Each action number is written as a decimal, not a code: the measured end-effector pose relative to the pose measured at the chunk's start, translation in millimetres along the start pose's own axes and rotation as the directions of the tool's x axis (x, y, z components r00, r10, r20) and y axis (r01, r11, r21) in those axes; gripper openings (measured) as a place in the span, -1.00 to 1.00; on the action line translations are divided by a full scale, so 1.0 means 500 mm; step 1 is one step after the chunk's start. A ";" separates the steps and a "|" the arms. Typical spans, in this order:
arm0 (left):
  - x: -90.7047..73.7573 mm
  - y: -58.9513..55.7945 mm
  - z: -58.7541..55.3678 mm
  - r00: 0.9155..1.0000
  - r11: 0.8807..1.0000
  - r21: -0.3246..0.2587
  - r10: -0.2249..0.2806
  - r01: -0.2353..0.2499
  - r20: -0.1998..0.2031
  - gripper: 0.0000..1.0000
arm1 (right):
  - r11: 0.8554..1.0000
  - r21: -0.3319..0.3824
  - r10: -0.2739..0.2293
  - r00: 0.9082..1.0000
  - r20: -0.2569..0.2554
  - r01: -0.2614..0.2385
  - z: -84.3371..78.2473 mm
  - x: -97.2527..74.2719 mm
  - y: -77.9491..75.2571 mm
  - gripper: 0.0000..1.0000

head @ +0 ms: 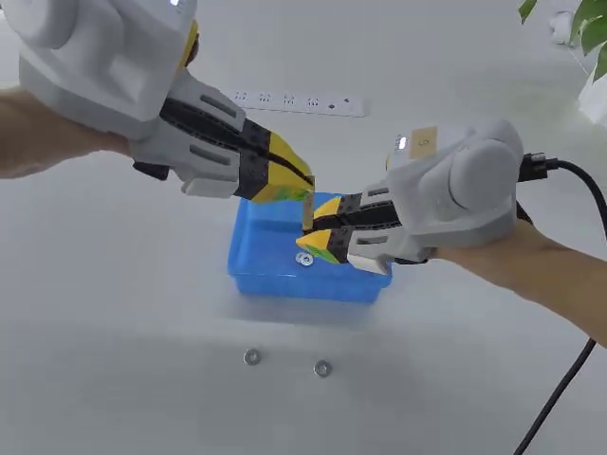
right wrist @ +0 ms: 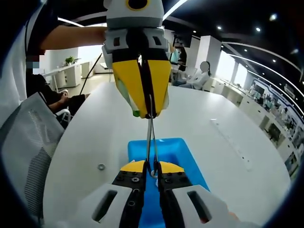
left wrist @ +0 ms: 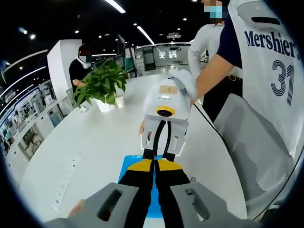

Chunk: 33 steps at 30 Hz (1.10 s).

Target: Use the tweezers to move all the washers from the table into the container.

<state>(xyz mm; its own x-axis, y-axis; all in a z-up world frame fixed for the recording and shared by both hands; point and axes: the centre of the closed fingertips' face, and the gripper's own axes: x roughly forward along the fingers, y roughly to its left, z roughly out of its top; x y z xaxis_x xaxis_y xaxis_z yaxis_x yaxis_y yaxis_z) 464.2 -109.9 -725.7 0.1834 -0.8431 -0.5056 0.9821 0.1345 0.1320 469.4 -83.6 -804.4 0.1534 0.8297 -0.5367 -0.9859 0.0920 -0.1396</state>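
Slim metal tweezers are held over the container, a blue open rectangular tray. An inner washer is seen there. A left washer and right washer are laid flat on the counter, nearer.

The person is wearing a navy short sleeve under a white vest that is showing "Mershier" and the number 31 in navy lettering. Both handheld units are sporting rounded white shells, grey slotted mounts and black jaws dotted with small screws and ending in yellow tips. The left gripper is showing the bulkier white housing; the right gripper is carrying a small tan sticker on top and a touch of green at its tips, and a black cable is running from its rear plug.
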 end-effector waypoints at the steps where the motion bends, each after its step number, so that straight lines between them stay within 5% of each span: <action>1: 0.001 0.002 -0.001 1.000 1.000 -0.004 -0.001 0.001 0.000 -0.90 | 1.000 0.002 0.003 1.000 0.001 -0.003 -0.001 0.002 -0.001 -0.80; 19: 0.038 0.015 -0.046 1.000 0.998 -0.062 -0.021 0.020 -0.015 -0.90 | 0.998 0.041 0.044 0.998 -0.032 -0.043 -0.058 0.038 -0.015 -0.80; 33: 0.051 0.014 -0.063 1.000 0.996 -0.086 -0.025 0.024 -0.015 -0.89 | 0.997 0.046 0.066 0.997 -0.051 -0.064 -0.071 0.048 -0.006 -0.80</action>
<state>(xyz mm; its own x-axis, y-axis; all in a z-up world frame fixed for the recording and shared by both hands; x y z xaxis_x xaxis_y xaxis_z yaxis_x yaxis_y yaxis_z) 477.0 -114.1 -764.6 0.1591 -0.8381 -0.5217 0.9863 0.1584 0.0464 478.3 -83.8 -846.4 0.0908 0.8051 -0.5861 -0.9957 0.0637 -0.0667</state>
